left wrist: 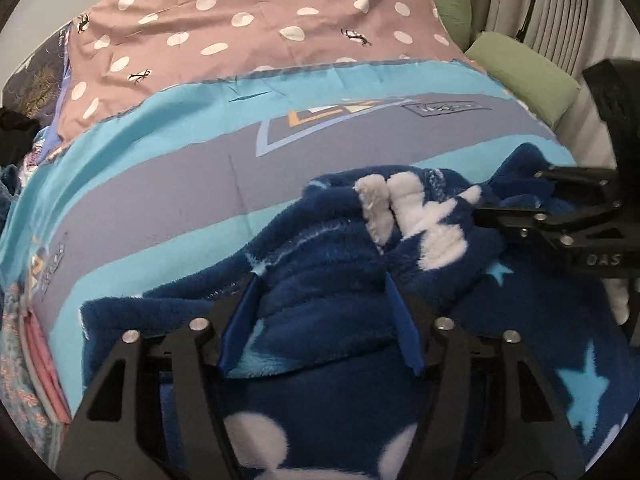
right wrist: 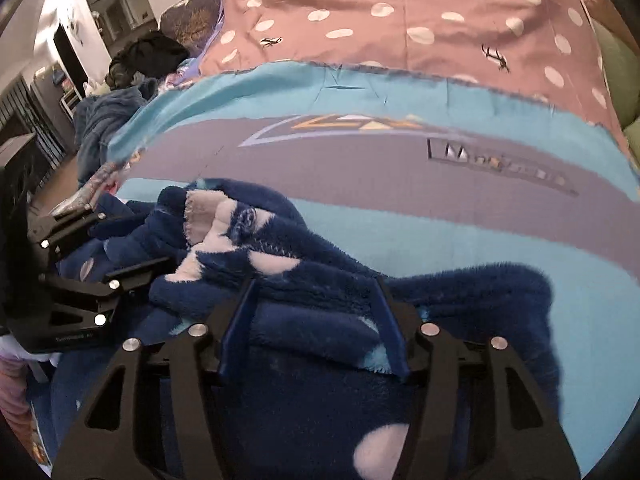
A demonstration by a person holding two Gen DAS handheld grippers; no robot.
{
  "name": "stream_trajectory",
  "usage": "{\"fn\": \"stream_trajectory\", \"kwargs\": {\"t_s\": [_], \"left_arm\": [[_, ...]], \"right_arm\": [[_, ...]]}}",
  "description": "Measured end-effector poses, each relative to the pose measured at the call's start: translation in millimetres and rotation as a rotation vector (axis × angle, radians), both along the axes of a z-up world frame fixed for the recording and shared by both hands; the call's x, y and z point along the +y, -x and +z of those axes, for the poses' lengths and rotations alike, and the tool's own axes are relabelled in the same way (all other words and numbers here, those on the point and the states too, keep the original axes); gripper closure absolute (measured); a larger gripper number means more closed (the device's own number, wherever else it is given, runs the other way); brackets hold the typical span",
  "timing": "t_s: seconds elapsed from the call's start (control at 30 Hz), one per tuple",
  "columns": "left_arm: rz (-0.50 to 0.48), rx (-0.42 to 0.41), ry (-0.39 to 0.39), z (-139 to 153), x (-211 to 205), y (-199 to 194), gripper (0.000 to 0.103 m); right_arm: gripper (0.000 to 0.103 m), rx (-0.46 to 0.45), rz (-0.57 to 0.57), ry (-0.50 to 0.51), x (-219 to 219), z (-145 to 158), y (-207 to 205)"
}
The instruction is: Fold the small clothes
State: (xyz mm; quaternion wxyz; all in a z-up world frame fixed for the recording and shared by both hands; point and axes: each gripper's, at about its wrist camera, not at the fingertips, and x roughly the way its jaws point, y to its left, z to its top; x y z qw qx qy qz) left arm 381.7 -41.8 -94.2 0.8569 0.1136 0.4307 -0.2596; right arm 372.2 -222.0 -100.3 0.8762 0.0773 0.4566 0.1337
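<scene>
A bed spread with a turquoise-and-grey sheet filled most of both frames, a dusty-pink polka-dot cover lying across its upper part. On the sheet, in the lower half of each view, lay the task's piece: a navy fleece garment printed with white patches and pale-blue stars, bunched into ridges with a white-lined edge turned up near the middle.

The left gripper stood over it at lower centre of its own view, jaws at a middling width with a thick fold of fleece between the blue pads; the pads appeared to press into the pile on both sides, so it read as a pinch on the garment. The right gripper matched it at lower centre of the other view, its jaws likewise narrowed around a ridge of fleece (each tool also showed at the edge of the other's frame, close beside).

The risks, as an onlooker would judge them: the plush is thick and slippery, so a pinch on fluff alone could let go once lifted. A bite taken through several layers could drag the whole bundle rather than one edge, leaving a lumpy fold. The two tools, working near each other, could collide. The loose sheet beneath might also be snagged.
</scene>
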Motion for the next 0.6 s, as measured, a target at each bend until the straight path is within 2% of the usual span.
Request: {"fn": "stream_trajectory", "kwargs": {"t_s": [0.03,0.07,0.13,0.17,0.27,0.3,0.33,0.37,0.4,0.43,0.47,0.5,0.53,0.57,0.6], "left_arm": [[-0.016,-0.009,0.021,3.9,1.4,2.7,0.06],[-0.016,-0.038,0.013,8.3,1.2,7.7,0.066],[-0.001,-0.097,-0.002,17.2,1.1,15.9,0.076],[0.009,-0.125,0.001,23.5,2.1,20.9,0.086],[0.065,-0.239,0.025,48.9,4.1,22.9,0.086],[0.091,-0.293,-0.002,53.9,1.3,20.1,0.083],[0.103,-0.317,-0.034,53.6,-2.9,13.3,0.08],[0.114,-0.323,-0.085,45.9,-7.7,4.4,0.073],[0.118,-0.302,-0.123,36.3,-10.9,-5.7,0.066],[0.124,-0.216,-0.167,13.5,-13.0,-20.4,0.062],[0.144,-0.143,-0.179,-3.9,-11.1,-30.3,0.06],[0.165,-0.101,-0.175,-12.9,-7.4,-37.7,0.058],[0.183,-0.1,-0.159,-9.6,-2.7,-39.5,0.055],[0.207,-0.123,-0.16,-4.7,0.9,-37.6,0.048],[0.217,-0.133,-0.162,-3.2,3.2,-35.5,0.046]], "right_arm": [[0.09,-0.03,-0.011,-0.001,-1.1,5.2,4.0],[0.095,-0.056,-0.025,0.013,-2.0,9.5,6.1],[0.095,-0.146,-0.054,0.015,-4.5,28.9,19.2],[0.096,-0.17,-0.064,0.013,-6.1,35.4,20.6],[0.096,-0.241,-0.084,-0.004,-8.7,57.4,17.5],[0.096,-0.236,-0.09,-0.003,-9.2,57.1,10.9],[0.093,-0.22,-0.097,0.006,-9.8,51.1,2.8],[0.089,-0.178,-0.1,0.028,-8.5,40.2,-7.0],[0.085,-0.089,-0.096,0.064,-5.9,17.4,-21.0],[0.08,0.02,-0.103,0.055,-7.4,-9.2,-32.7],[0.08,0.054,-0.111,0.007,-12.4,-20.9,-36.2],[0.08,0.04,-0.125,-0.056,-22.2,-16.8,-34.8],[0.08,0.024,-0.146,-0.067,-28.1,-11.8,-31.5],[0.078,0.009,-0.178,-0.065,-33.7,-9.4,-25.6],[0.078,0.006,-0.189,-0.075,-37.5,-8.4,-21.1]]}}
